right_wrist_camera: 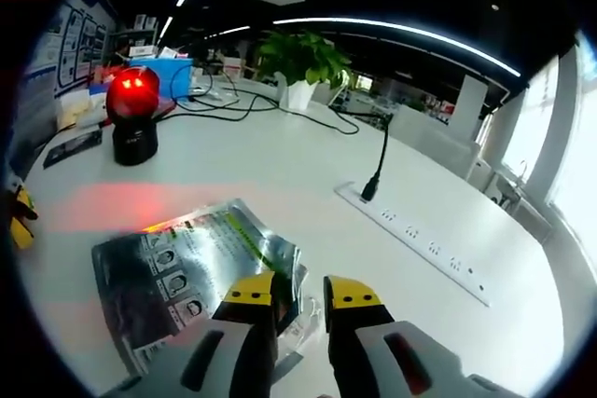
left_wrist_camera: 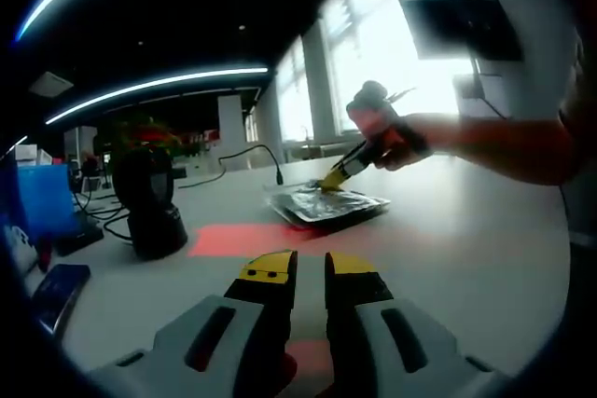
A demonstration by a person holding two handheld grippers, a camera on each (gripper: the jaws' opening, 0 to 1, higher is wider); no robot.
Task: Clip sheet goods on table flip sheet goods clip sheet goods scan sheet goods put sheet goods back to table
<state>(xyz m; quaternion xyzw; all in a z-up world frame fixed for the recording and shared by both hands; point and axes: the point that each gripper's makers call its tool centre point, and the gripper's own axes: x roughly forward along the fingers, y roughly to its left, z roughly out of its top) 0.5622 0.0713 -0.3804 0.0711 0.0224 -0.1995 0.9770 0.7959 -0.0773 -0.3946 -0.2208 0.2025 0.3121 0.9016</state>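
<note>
A silver foil pouch (right_wrist_camera: 187, 267) with printed panels lies flat on the white table (right_wrist_camera: 280, 165); it is also in the left gripper view (left_wrist_camera: 326, 204). My right gripper (right_wrist_camera: 300, 294) is at the pouch's near corner, jaws a narrow gap apart with the crumpled edge between them. In the left gripper view a person's hand holds that right gripper (left_wrist_camera: 331, 182), its yellow tip on the pouch's left edge. My left gripper (left_wrist_camera: 311, 270) hovers low over the table well short of the pouch, jaws almost together and holding nothing. A black scanner (left_wrist_camera: 149, 202) (right_wrist_camera: 133, 109) glows red.
The scanner throws a red patch (left_wrist_camera: 238, 238) on the table between it and the pouch. A white power strip (right_wrist_camera: 420, 244) with a black cable lies to the right. A potted plant (right_wrist_camera: 298, 62), a blue box (left_wrist_camera: 42, 198) and a dark phone (left_wrist_camera: 56, 291) stand farther off.
</note>
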